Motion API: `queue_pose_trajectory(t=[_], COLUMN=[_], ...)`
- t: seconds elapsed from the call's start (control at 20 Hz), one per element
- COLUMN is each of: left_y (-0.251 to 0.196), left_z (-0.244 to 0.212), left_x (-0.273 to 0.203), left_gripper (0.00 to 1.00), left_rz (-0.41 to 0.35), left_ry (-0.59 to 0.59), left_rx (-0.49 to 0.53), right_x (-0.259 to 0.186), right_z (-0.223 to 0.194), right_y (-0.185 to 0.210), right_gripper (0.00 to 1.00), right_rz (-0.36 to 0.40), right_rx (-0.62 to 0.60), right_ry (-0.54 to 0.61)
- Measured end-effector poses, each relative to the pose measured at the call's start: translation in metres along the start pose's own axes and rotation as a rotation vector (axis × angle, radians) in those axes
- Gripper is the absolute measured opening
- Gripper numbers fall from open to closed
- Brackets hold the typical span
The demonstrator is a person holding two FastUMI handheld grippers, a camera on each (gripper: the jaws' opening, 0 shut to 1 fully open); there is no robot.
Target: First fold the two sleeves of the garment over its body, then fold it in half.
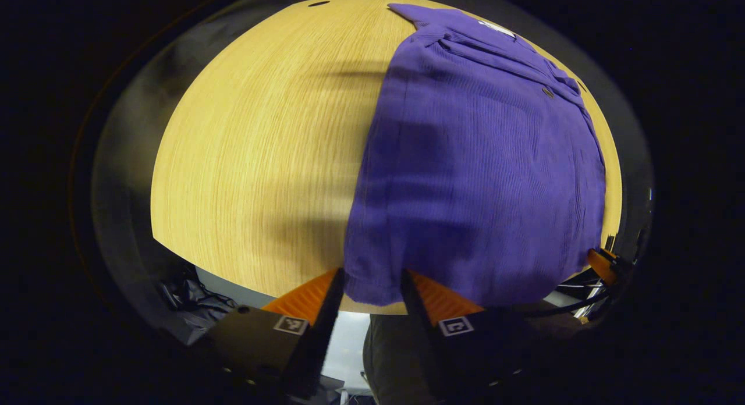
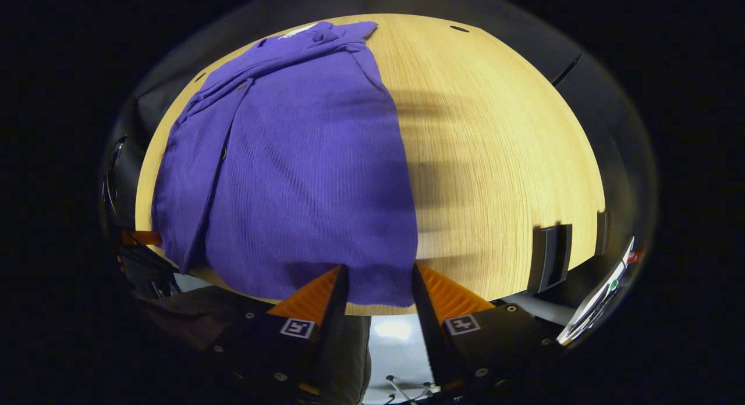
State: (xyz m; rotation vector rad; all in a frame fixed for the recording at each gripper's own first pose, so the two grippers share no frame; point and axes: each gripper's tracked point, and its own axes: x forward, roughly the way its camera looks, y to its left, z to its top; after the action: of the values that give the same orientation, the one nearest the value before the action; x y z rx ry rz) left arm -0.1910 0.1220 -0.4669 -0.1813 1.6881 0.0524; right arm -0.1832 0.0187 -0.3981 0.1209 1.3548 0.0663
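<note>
A purple ribbed garment (image 1: 477, 172) lies flat on the wooden table (image 1: 262, 160), collar at the far end and both sleeves laid over its body. My left gripper (image 1: 372, 277) is open at the near hem, its fingers astride the hem's left corner. In the right gripper view the garment (image 2: 302, 160) covers the left half of the table (image 2: 500, 160), and my right gripper (image 2: 378, 274) is open astride the hem's right corner. The cloth sits between each pair of fingers with gaps on both sides. A part of the other gripper (image 1: 602, 265) shows at the garment's far corner.
Two dark bracket-like pieces (image 2: 550, 256) sit on the table's near right edge, with a tilted device (image 2: 593, 306) below them. A small hole (image 2: 459, 28) marks the table's far side. Dark stuff (image 1: 192, 294) lies on the floor under the near edge.
</note>
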Motion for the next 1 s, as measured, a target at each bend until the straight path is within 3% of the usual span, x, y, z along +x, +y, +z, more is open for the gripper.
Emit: queue_pose_trajectory(t=[0.05,0.1,0.15,0.2,0.25,0.3,0.35,0.75,1.0], left_y=[-0.023,-0.013,-0.014,-0.011,-0.013,-0.016,-0.008,-0.013,-0.028], left_z=[-0.021,-0.004,-0.007,-0.008,-0.007,-0.004,-0.009,-0.004,0.023], left_x=[-0.001,-0.003,-0.001,-0.004,-0.001,-0.003,-0.002,-0.015,-0.056], left_gripper=[0.51,0.43,0.28,0.25,0.25,0.25,0.13,0.10,0.09], left_rz=[-0.010,-0.021,-0.022,-0.029,-0.049,-0.050,-0.056,-0.042,-0.106], left_ry=[0.001,-0.001,-0.001,-0.002,-0.005,-0.005,-0.008,-0.013,-0.082], left_rx=[0.007,0.017,0.029,0.053,0.072,0.055,0.043,0.087,0.089], right_x=[0.000,0.001,0.000,0.001,0.001,0.001,-0.001,-0.004,-0.034], right_z=[0.002,0.001,0.002,0.003,0.003,0.004,0.005,0.011,0.038], right_y=[0.001,0.002,0.004,0.006,0.006,0.008,0.007,0.020,0.033], right_gripper=[0.56,0.43,0.43,0.37,0.25,0.22,0.17,0.05,0.05], right_rz=[0.005,0.010,0.021,0.029,0.041,0.048,0.056,0.117,0.174], right_rx=[0.003,0.013,0.030,0.058,0.081,0.107,0.130,0.152,0.176], right_ry=[0.000,-0.001,-0.002,-0.002,0.002,0.005,0.007,0.018,-0.047])
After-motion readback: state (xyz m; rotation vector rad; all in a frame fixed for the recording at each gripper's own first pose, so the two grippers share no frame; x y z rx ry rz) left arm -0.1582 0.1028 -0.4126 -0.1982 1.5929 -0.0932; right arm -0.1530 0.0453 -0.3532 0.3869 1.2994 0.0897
